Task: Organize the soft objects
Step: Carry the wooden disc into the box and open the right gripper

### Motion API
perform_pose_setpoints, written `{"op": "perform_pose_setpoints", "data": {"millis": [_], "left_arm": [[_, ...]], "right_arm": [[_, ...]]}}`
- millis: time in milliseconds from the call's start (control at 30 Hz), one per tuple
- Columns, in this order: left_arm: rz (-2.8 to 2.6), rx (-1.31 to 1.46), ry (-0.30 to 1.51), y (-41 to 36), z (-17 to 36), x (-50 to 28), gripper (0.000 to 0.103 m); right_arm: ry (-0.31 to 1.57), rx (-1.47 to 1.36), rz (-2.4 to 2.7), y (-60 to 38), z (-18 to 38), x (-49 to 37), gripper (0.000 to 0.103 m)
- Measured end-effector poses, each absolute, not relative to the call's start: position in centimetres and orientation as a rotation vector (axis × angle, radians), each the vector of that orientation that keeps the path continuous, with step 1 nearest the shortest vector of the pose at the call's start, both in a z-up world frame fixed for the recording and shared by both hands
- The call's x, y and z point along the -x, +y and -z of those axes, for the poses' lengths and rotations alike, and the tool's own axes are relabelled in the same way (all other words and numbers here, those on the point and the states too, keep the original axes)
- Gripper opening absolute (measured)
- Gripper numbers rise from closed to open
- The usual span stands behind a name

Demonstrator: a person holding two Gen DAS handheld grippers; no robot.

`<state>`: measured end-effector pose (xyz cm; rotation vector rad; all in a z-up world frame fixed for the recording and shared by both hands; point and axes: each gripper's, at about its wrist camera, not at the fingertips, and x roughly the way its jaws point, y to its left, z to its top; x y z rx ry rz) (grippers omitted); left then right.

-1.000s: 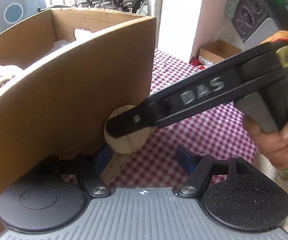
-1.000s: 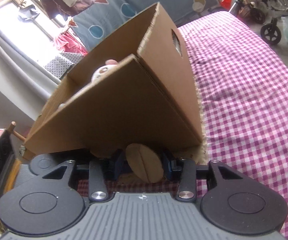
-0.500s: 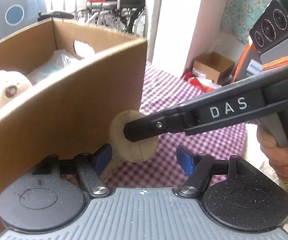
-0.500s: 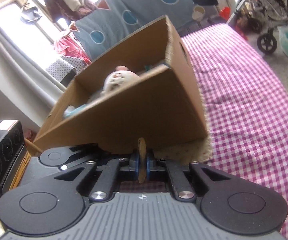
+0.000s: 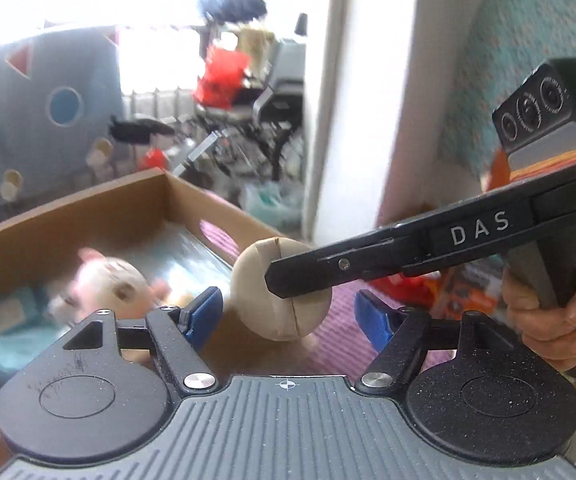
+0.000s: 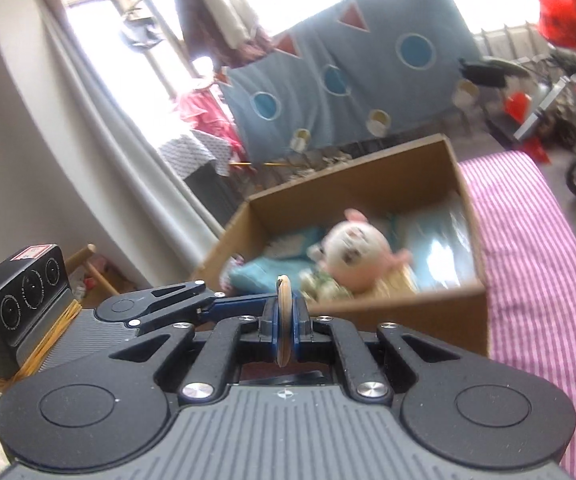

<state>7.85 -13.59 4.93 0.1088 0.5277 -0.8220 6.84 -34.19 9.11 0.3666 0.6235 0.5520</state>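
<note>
A flat round beige cushion (image 5: 252, 280) hangs edge-on between the pads of my right gripper (image 6: 284, 322), which is shut on it. In the left wrist view the right gripper (image 5: 288, 280) reaches in from the right, held by a hand (image 5: 547, 320). My left gripper (image 5: 288, 308) straddles the cushion with its jaws opening; its blue pads (image 5: 206, 308) stand clear of the cushion. Just beyond is an open cardboard box (image 6: 407, 312) holding a white and pink plush toy (image 6: 359, 252) and teal cloth (image 6: 264, 272). Both grippers hover above the box's near rim.
The box (image 5: 88, 200) stands on a pink checked tablecloth (image 6: 527, 260) that runs on to its right. Behind it hangs a blue blanket with circles (image 6: 347, 60). Wheelchairs and clutter (image 6: 575, 120) stand on the floor at the far right.
Both grippers have risen from beside the box's outer wall to above its rim, so the inside shows. The right gripper has shut, squeezing the cushion thin.
</note>
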Motion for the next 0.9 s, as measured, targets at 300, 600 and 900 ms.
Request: {"op": "perform_pose_setpoints", "data": {"millis": [300, 600, 900], "left_arm": [[0.577, -0.018, 0.563, -8.4, -5.5, -12.9, 0.089], [0.420, 0.091, 0.571, -2.7, -4.8, -15.8, 0.102], [0.407, 0.108, 0.622, -1.8, -3.5, -16.4, 0.102]], "right_arm": [[0.789, -0.363, -0.625, -32.2, -8.6, -17.1, 0.007], [1.170, -0.407, -0.605, -30.8, -1.0, -24.0, 0.007], [1.379, -0.246, -0.503, -29.2, 0.6, -25.7, 0.033]]}}
